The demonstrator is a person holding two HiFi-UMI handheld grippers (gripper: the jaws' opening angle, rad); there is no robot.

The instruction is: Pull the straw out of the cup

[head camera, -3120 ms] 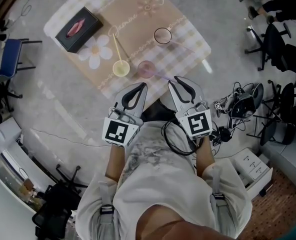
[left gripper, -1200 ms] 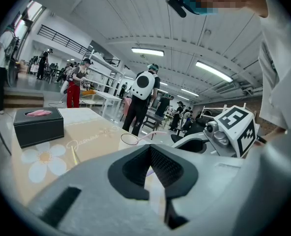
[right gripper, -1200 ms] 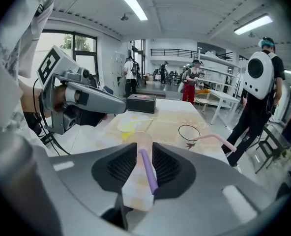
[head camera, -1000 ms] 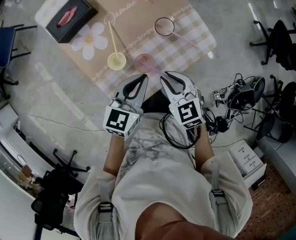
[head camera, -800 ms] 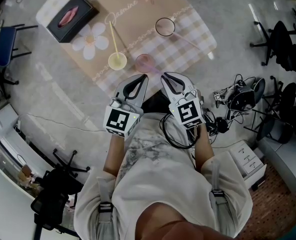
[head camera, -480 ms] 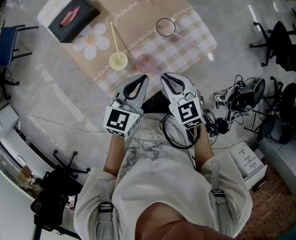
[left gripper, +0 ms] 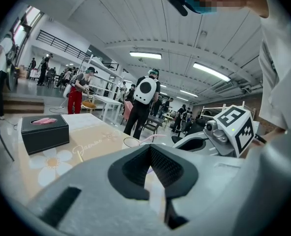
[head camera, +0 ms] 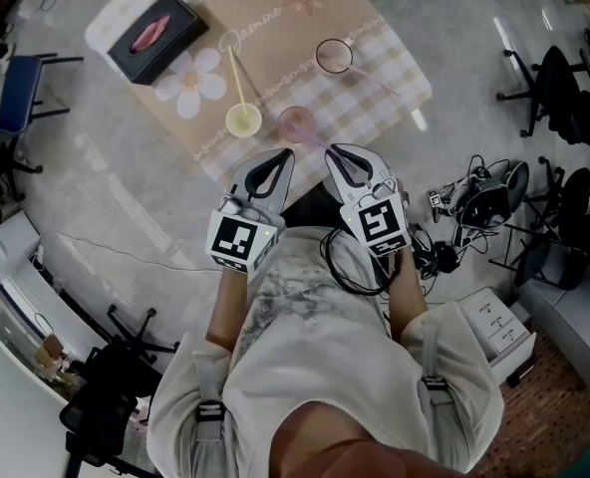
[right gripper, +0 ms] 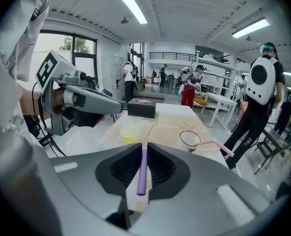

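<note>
Tissue box point(head camera: 157, 36) far left on table point(head camera: 380, 93). Yellow cup point(head camera: 242, 119) near front edge. Left gripper point(head camera: 289, 154): jaws together, nothing between, tips just short of table. Purple cup point(head camera: 297, 122) at front edge, just ahead of both tips. Right gripper point(head camera: 331, 150): jaws just closed narrow, pads clamped on 1 purple straw point(right gripper: 141, 173); its far end hidden behind jaws.

**Lilac straw pinched in my right gripper, cup at the near table edge**
I see the thin lilac straw point(right gripper: 141, 176) running lengthwise between the jaws of the right gripper point(right gripper: 142, 149), which have just been closing and now press on it. The small pinkish cup point(head camera: 296, 123) stands upright just ahead of that gripper on the checked table point(head camera: 375, 63). Whether the straw's far end sits in it I cannot tell.
</note>
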